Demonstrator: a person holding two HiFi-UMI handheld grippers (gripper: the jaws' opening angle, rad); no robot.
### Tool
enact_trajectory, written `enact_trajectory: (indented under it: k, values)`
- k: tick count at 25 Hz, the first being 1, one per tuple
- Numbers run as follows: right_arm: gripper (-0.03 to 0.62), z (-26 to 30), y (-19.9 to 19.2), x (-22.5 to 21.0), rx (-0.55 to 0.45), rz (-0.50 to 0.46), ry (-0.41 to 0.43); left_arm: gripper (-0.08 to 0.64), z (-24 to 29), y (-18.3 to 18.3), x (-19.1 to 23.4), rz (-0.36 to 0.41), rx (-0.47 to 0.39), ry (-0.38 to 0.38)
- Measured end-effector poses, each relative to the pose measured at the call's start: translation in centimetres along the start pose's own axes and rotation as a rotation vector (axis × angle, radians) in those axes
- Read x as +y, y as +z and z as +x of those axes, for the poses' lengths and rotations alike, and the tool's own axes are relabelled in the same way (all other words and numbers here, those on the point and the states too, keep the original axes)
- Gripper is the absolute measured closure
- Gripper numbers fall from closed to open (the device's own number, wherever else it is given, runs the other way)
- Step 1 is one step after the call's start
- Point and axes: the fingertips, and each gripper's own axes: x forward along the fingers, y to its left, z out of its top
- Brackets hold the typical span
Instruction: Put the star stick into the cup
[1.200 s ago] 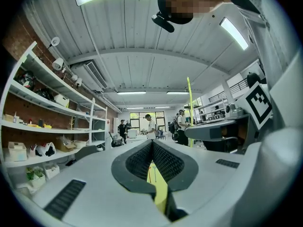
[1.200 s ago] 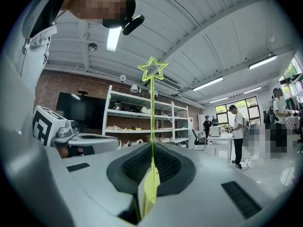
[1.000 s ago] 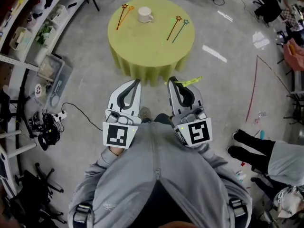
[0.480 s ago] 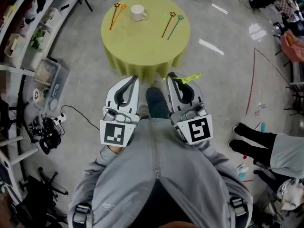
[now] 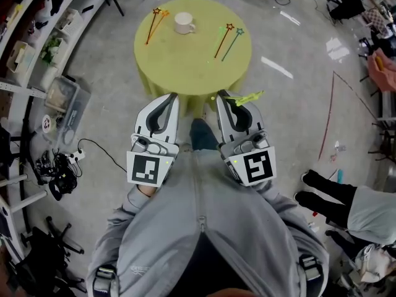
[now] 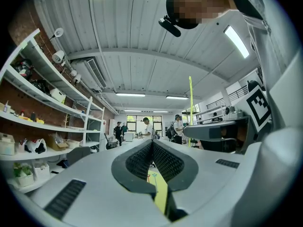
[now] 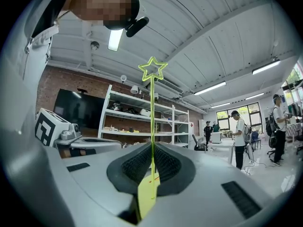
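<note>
Two grippers hang short of the yellow table (image 5: 185,67): the right gripper (image 5: 224,98) clamps a yellow-green star stick (image 7: 152,103), the left gripper (image 5: 172,98) is closed on nothing, and the cup (image 5: 184,22) stands on the table's far side, well apart.

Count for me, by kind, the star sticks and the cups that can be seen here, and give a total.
Star sticks lying on the table: 4, a left pair and a right pair
Star stick held in the right gripper: 1
Cup: 1
Total: 6
</note>
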Motion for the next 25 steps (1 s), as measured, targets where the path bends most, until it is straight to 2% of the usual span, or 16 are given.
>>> enact_trajectory:
  k: [7,12,21,25]
  values:
    - [0.555,7.3,-1.4,-3.8,0.014,-0.005,0.026,0.545,6.3,-0.8,5.1,0.015,0.008,0.048]
    - [0.554,12.8,-2.7,-8.1,0.037,-0.015,0.018,0.545,12.3,-1.4,8.3,0.032,0.019,0.072]
    - [0.555,19.3,-5.1,-14.8,0.102,-0.009,0.027,0.545,21.3,-2.2,11.4,0.036,0.037,0.091]
    - [0.555,21.2,-5.3,-17.5,0.102,-0.003,0.038,0.545,24.3,-2.3,11.9,0.04,0.043,0.106]
